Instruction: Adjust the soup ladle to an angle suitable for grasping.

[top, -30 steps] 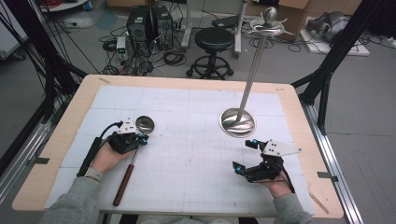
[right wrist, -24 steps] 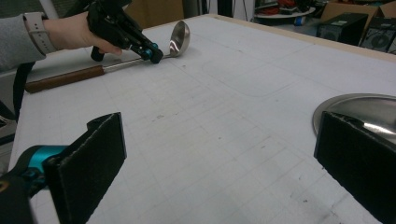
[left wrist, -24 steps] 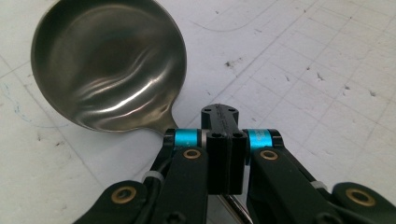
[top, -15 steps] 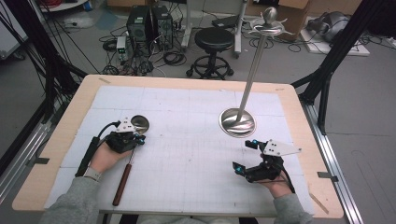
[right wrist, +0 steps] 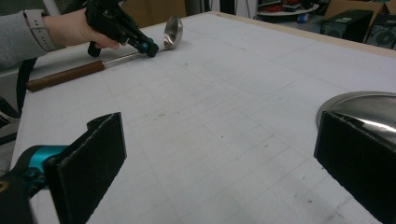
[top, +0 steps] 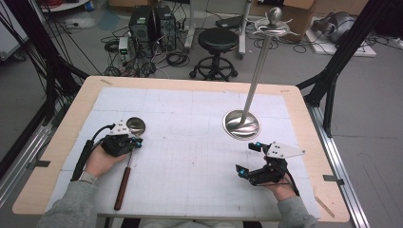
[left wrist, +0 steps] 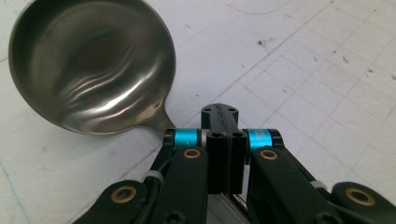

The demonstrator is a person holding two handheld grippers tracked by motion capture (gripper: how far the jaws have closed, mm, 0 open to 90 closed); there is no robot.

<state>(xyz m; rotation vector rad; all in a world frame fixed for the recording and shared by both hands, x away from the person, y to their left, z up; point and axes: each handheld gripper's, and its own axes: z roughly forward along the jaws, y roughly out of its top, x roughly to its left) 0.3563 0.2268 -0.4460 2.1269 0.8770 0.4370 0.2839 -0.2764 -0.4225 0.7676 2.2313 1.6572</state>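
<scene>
From the high view, the ladle point(top: 129, 147) is seen lying on the white mat point(top: 190, 142) at the left side of the table point(top: 304, 109); its bowl points away from the person, its brown handle back toward the near edge; the stretch of shaft in between is covered by the left gripper point(top: 124, 143) and the hand on it, so the grip itself can't really be made out here; the right gripper point(top: 248, 159) is held near the round base of the metal stand point(top: 242, 124), whose top is seen well above the floor clutter behind.

In the left gripper view things get clearer; the left gripper point(left wrist: 223, 140) has its jaws pressed together, pinching the thin neck just behind the ladle point(left wrist: 91, 65); only a sliver of shaft is glimpsed below the pads, and the handle is cut off entirely.

In the right gripper view the right gripper point(right wrist: 219, 163) is spread wide with nothing between the pads; the stand point(right wrist: 364, 109) is partly blocked by one pad; across the table the ladle point(right wrist: 173, 31) is shown tipped on its edge, something the top-down view flattens out.
</scene>
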